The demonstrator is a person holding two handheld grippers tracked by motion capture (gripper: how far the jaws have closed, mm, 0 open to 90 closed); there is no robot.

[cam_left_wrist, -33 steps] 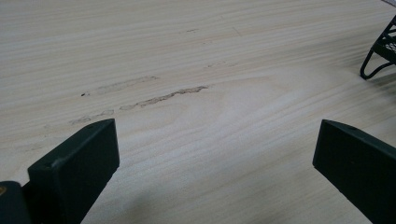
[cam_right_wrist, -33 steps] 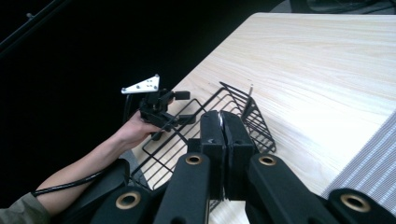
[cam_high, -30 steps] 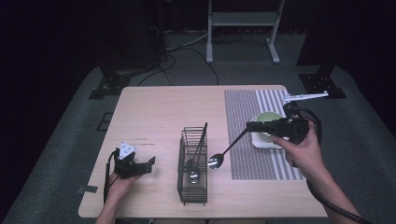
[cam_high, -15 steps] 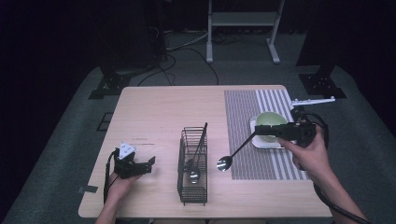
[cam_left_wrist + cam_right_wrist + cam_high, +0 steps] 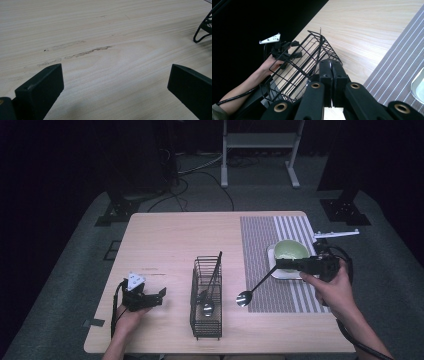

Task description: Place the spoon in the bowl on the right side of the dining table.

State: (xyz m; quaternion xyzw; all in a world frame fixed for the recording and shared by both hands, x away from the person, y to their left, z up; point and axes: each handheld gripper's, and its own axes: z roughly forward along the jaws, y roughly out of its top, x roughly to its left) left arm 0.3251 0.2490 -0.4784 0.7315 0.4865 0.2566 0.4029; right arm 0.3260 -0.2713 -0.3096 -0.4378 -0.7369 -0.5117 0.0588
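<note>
Two grippers were over the wooden table (image 5: 170, 235), one gripping a ladle (image 5: 255, 287) and one holding nothing

The right gripper (image 5: 280, 265) had its jaws pressed together on the end of the ladle's dark handle, with the shiny bowl of the ladle hanging low over the left edge of the striped mat (image 5: 280, 227), just right of the black wire basket (image 5: 206, 320). In the right gripper view the jaws met tightly, and the basket (image 5: 294, 70) lay beyond them. Another utensil (image 5: 214, 280) leaned inside the basket. A green bowl (image 5: 291, 250) sat on a pale tray (image 5: 287, 274) on the mat, just behind the right gripper. The left gripper (image 5: 161, 293) rested near the table's front left, and in the left gripper view its jaws stood wide apart over bare wood, with a basket foot (image 5: 201, 36) at the right edge
</note>
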